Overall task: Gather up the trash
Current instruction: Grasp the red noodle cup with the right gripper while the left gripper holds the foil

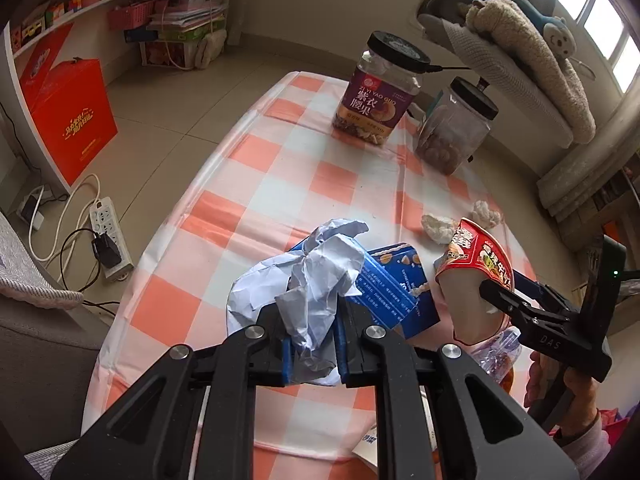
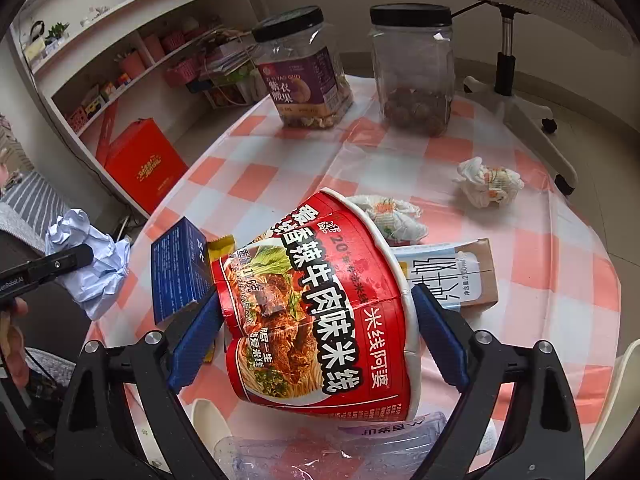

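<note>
Crumpled paper (image 1: 308, 280) stands upright in left gripper (image 1: 311, 350); noodle cup (image 2: 316, 304) lies tilted.

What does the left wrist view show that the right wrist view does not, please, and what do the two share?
Only the left wrist view: the power strip on the floor and soft toys on the chair. Only the right wrist view: a milk carton and a clear plastic bottle. Both: the left gripper shut on crumpled paper, the right gripper around the red noodle bowl, the blue box and two jars.
</note>
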`<state>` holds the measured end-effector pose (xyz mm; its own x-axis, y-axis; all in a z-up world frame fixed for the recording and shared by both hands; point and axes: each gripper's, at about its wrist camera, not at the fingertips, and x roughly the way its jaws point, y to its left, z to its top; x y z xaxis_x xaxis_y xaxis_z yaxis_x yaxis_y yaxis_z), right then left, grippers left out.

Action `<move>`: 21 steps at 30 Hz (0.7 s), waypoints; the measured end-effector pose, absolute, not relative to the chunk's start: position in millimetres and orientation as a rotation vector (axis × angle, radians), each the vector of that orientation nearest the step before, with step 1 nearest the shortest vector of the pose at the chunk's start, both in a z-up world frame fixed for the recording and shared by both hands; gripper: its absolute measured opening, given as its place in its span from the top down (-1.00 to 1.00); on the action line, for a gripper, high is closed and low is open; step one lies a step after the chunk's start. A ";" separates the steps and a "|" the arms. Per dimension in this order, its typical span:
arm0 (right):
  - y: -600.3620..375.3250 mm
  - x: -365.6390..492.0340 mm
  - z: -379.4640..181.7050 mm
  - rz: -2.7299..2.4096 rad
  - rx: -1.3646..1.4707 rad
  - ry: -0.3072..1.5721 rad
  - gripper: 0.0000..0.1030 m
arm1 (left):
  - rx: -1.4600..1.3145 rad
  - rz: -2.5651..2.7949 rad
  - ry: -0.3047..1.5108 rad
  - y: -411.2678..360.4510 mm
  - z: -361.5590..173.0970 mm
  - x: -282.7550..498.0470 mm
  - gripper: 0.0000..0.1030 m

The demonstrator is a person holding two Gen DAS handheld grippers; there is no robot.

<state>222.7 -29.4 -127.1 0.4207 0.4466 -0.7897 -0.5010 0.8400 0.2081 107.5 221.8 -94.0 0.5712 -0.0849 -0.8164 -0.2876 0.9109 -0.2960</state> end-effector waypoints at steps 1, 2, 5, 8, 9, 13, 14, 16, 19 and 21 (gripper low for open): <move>-31.8 221.8 -122.1 0.589 -0.052 0.956 -0.71 | -0.427 0.121 0.951 220.1 -90.5 107.6 0.69; -34.8 221.3 -117.6 0.584 -0.041 0.943 -0.71 | -0.429 0.117 0.939 218.3 -87.0 107.8 0.69; -43.2 218.8 -103.2 0.563 -0.020 0.903 -0.71 | -0.435 0.105 0.906 211.4 -77.3 110.0 0.69; -57.7 215.9 -90.7 0.532 0.006 0.866 -0.71 | -0.434 0.085 0.879 201.9 -68.9 112.1 0.69; -63.4 215.0 -86.5 0.517 0.012 0.853 -0.71 | -0.431 0.078 0.871 198.0 -66.8 113.0 0.69; -87.4 213.1 -70.1 0.462 0.045 0.814 -0.71 | -0.422 0.047 0.850 182.2 -60.2 116.0 0.69; -94.7 212.7 -66.7 0.447 0.055 0.805 -0.71 | -0.416 0.040 0.849 178.4 -59.9 117.6 0.69; -108.1 211.8 -60.0 0.423 0.076 0.792 -0.71 | -0.406 0.031 0.849 171.0 -59.8 120.2 0.69; -130.5 209.4 -51.7 0.375 0.103 0.777 -0.71 | -0.397 0.014 0.853 158.5 -61.1 123.2 0.69; -146.9 207.8 -46.7 0.334 0.123 0.763 -0.71 | -0.390 0.003 0.854 150.5 -61.3 125.4 0.69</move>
<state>207.8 -146.9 -46.7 0.6731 0.3405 -0.6565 -0.2519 0.9402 0.2293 125.4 150.5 -61.3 0.6616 -0.1520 -0.7343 -0.1570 0.9295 -0.3339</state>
